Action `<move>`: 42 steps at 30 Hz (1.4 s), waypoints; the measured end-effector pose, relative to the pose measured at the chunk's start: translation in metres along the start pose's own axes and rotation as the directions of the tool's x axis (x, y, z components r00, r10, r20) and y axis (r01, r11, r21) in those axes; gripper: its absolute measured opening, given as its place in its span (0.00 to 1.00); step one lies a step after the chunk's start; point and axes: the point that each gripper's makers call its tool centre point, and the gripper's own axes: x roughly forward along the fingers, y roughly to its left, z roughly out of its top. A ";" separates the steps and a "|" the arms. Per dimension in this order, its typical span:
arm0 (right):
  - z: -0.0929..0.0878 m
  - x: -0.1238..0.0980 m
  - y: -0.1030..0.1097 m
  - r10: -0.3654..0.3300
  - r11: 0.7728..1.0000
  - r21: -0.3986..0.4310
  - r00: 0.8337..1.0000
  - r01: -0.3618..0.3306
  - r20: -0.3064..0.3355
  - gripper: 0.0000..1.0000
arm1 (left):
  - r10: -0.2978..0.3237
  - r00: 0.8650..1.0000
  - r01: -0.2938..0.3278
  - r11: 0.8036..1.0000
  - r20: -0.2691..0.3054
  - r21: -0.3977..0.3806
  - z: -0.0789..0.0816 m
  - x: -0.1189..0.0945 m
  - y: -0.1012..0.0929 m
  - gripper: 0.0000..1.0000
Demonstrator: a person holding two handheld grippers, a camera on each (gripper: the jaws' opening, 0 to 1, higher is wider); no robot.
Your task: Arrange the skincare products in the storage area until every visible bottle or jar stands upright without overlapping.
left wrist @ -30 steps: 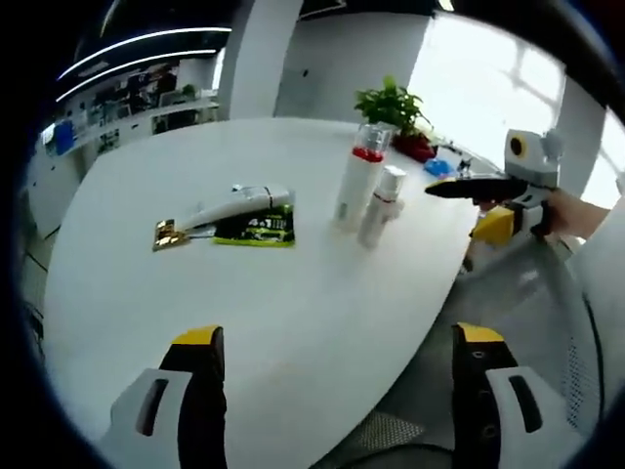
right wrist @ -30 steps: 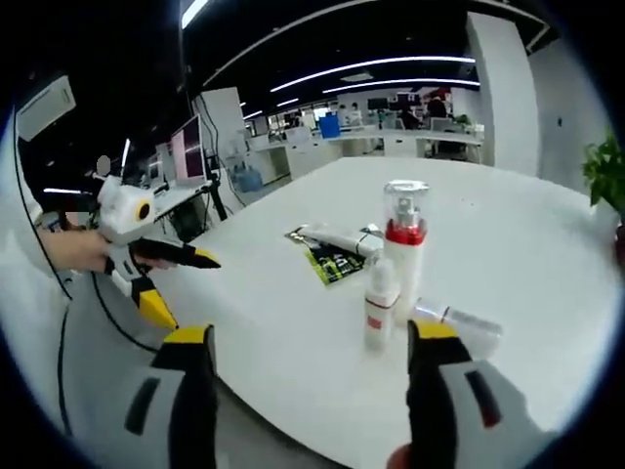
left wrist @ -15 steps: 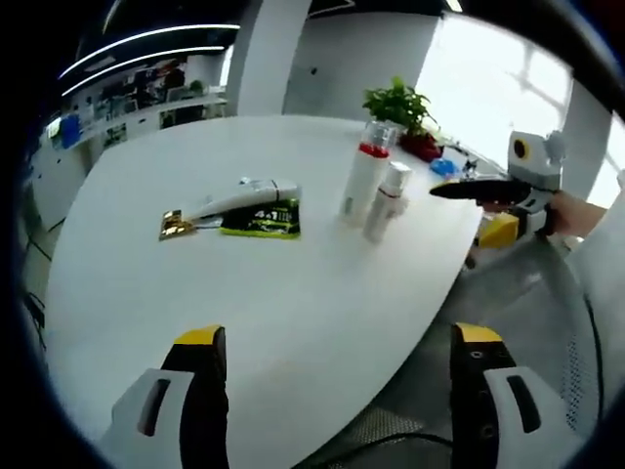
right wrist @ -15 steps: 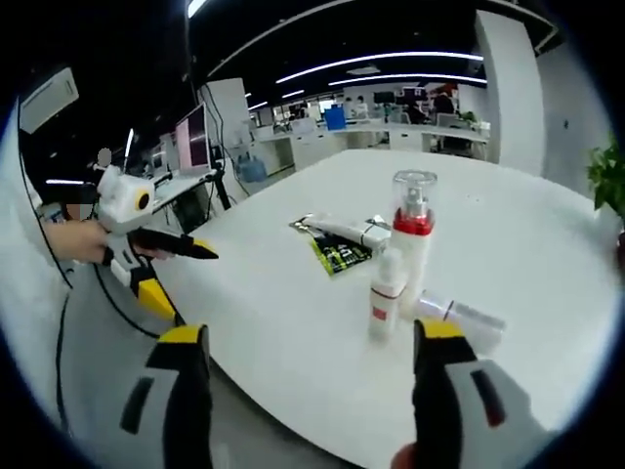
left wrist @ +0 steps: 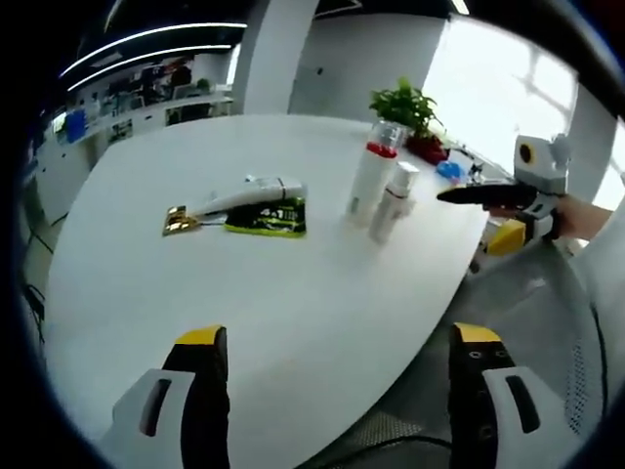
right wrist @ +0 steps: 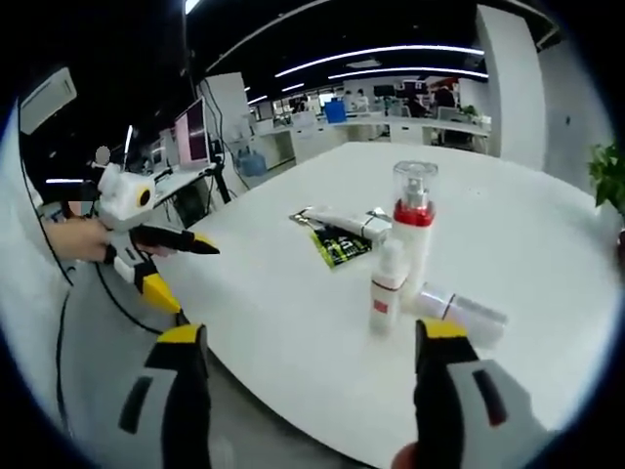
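Both grippers hang off the edge of the white desk (left wrist: 293, 313), jaws spread wide, nothing between them. In the left gripper view the left gripper (left wrist: 332, 391) sits at the near rim of the desk. In the right gripper view the right gripper (right wrist: 308, 391) is also at the rim, closest to the bottles.

Taking the tall pump bottle (right wrist: 413, 230) as the landmark: it's white with a red collar and a clear cap, standing upright a little way in from the desk edge. Just beside it, on the side nearer the right gripper, stands a small white bottle (right wrist: 388, 288) with a red label, also upright; I can't tell whether the two touch. A clear-capped bottle (right wrist: 459, 311) lies on its side right by the tall one's base, toward the desk edge.

Further in from the tall bottle, well apart, a white tube (right wrist: 347, 223) lies flat with its body over a green-and-black sachet (right wrist: 340, 246). In the left gripper view the same tube (left wrist: 249, 194) rests along the sachet (left wrist: 268, 217), and a gold foil packet (left wrist: 180, 221) sits at the tube's far end, away from the tall bottle (left wrist: 371, 181).

Beyond the tall bottle, at the far desk edge, there's a green potted plant (left wrist: 404, 106).
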 end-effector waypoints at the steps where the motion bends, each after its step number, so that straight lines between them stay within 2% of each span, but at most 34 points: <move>1: 0.000 0.000 0.000 0.001 1.000 0.001 1.000 -0.001 -0.001 0.88 | -0.004 1.000 0.004 1.000 -0.001 -0.001 -0.001 0.000 -0.001 0.92; 14: -0.005 0.003 -0.004 -0.015 1.000 0.012 0.999 0.015 -0.030 0.88 | -0.020 1.000 0.020 1.000 -0.006 0.004 0.000 0.001 -0.001 0.91; 19: -0.005 0.002 -0.007 -0.026 0.999 0.025 0.999 0.026 -0.026 0.88 | -0.004 1.000 0.004 1.000 -0.009 0.024 0.008 0.003 0.017 0.91; 24: -0.005 0.001 -0.009 -0.034 0.999 0.032 0.999 0.035 -0.018 0.88 | 0.017 1.000 -0.015 0.997 -0.018 0.075 0.025 0.008 0.038 0.90; 32: -0.006 0.002 -0.010 -0.036 0.998 0.042 0.999 0.037 -0.020 0.88 | 0.033 0.998 -0.024 0.984 -0.047 0.175 0.050 0.020 0.062 0.90; 40: -0.007 0.002 -0.011 -0.039 0.998 0.055 0.999 0.040 -0.022 0.87 | 0.035 0.995 -0.007 0.961 -0.097 0.276 0.073 0.042 0.085 0.88; 42: -0.008 0.002 -0.011 -0.038 0.998 0.056 0.999 0.039 -0.024 0.87 | 0.029 0.993 0.008 0.949 -0.112 0.317 0.080 0.049 0.091 0.86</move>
